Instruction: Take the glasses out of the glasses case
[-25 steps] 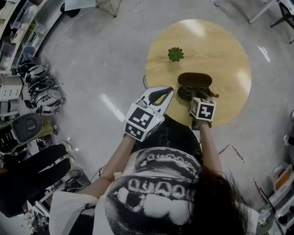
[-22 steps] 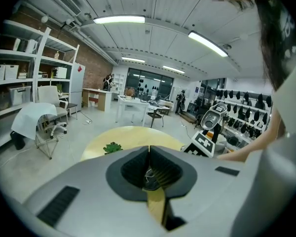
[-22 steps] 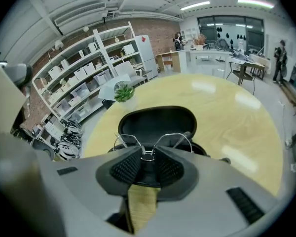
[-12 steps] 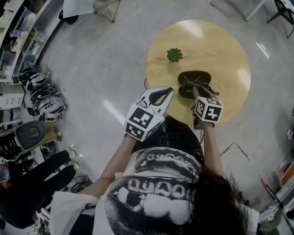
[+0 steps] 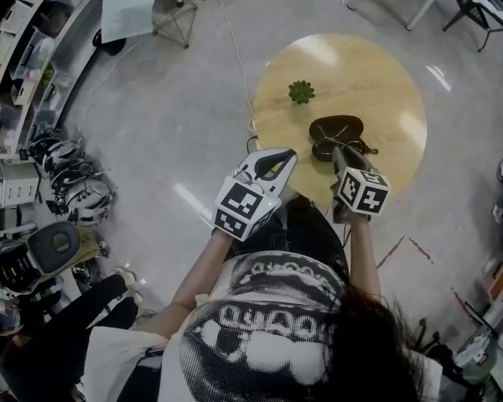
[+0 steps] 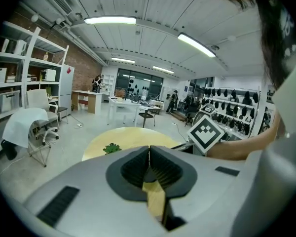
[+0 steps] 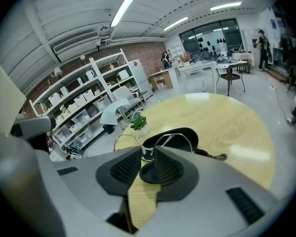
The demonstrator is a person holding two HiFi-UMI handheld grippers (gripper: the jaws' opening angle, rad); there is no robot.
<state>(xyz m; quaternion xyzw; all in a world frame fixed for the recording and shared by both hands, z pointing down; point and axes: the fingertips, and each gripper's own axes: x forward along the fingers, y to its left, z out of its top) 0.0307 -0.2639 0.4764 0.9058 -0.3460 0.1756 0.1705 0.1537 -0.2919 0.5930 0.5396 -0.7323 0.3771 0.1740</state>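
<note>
Right gripper: jaws pinched on the thin wire bridge of the glasses, a narrow gap left between the pads.
Glasses: held up off the table, lenses spread either side of the jaws, just above the glasses case.
Glasses case: dark, lying open on the round wooden table, near the small green plant.
Left gripper: jaws closed together, nothing between them; held off the table's near edge.

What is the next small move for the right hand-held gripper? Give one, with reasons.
Probably carry the glasses sideways and set them on bare table: the right hand-held gripper is clamped on their bridge, holding them just above the open glasses case.
</note>
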